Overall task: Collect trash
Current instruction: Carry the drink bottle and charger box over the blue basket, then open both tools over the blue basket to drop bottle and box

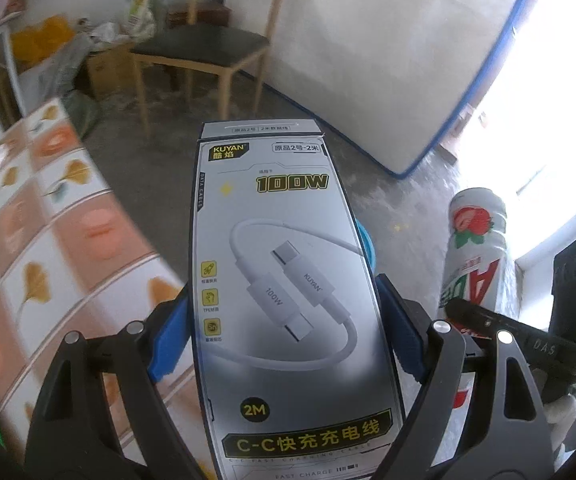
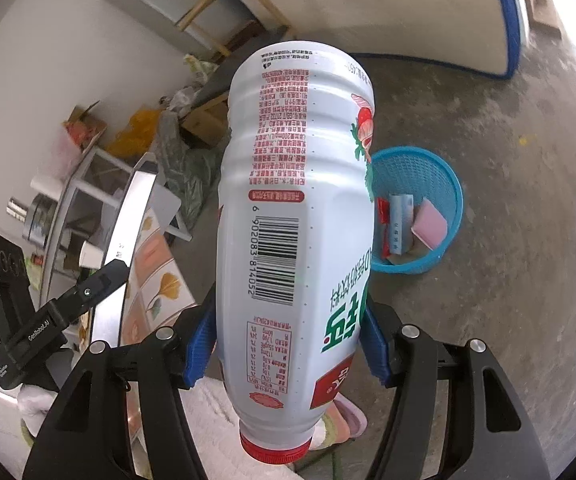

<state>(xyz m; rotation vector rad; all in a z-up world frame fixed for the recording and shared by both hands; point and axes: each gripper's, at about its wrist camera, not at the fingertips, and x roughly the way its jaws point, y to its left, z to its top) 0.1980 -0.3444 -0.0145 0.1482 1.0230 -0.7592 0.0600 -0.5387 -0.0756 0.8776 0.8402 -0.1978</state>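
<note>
My left gripper (image 1: pixel 284 320) is shut on a grey phone-cable box (image 1: pixel 288 264), its blue pads (image 1: pixel 168 340) pressing on the two long sides. My right gripper (image 2: pixel 288 336) is shut on a white drink bottle (image 2: pixel 292 200) with a strawberry label, its red cap (image 2: pixel 274 450) pointing back at the camera. A blue mesh basket (image 2: pixel 448 184) stands on the concrete floor just beyond the bottle and holds several scraps. In the left wrist view the bottle (image 1: pixel 476 248) hangs to the right of the box, and a sliver of the basket (image 1: pixel 368 244) shows behind the box.
A table with a leaf-patterned cloth (image 1: pixel 48 240) lies to the left. A wooden chair (image 1: pixel 204 52) and a blue-edged mattress (image 1: pixel 388 60) stand against the far wall. Cardboard boxes and bags (image 1: pixel 68 52) pile up in the corner. A slippered foot (image 2: pixel 348 420) is below the bottle.
</note>
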